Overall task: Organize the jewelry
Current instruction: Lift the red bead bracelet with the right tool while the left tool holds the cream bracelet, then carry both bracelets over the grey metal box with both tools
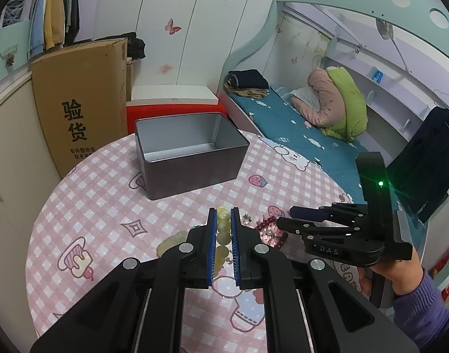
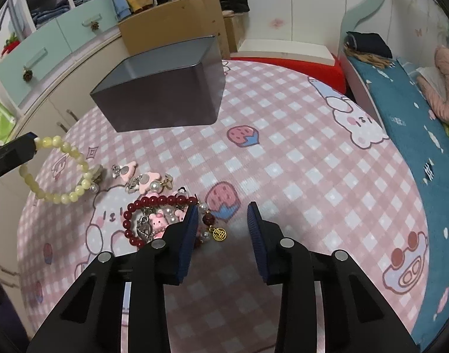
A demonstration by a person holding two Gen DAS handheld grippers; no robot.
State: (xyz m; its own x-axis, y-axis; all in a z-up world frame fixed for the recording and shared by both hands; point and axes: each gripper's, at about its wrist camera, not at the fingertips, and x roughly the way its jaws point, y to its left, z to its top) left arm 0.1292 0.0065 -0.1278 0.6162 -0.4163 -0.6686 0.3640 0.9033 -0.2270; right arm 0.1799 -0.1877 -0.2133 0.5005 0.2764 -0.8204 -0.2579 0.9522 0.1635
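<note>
One yellow bracelet [image 2: 59, 170] (clamped by left claw [image 1: 223, 220]).

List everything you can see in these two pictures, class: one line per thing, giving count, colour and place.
metal tin: one, grey, open, far side of table
yellow bead bracelet: one, pale yellow, held at one end, the rest hanging to the tablecloth
red bead bracelet: one, dark red, beside right tool
pink charms: several, pink, between the bracelets
tablecloth: one, pink checked, over table
cardboard box: one, brown, behind table
bed: one, teal sheet, right
left tool: one, black, shut on yellow beads
right tool: one, black, open
</note>
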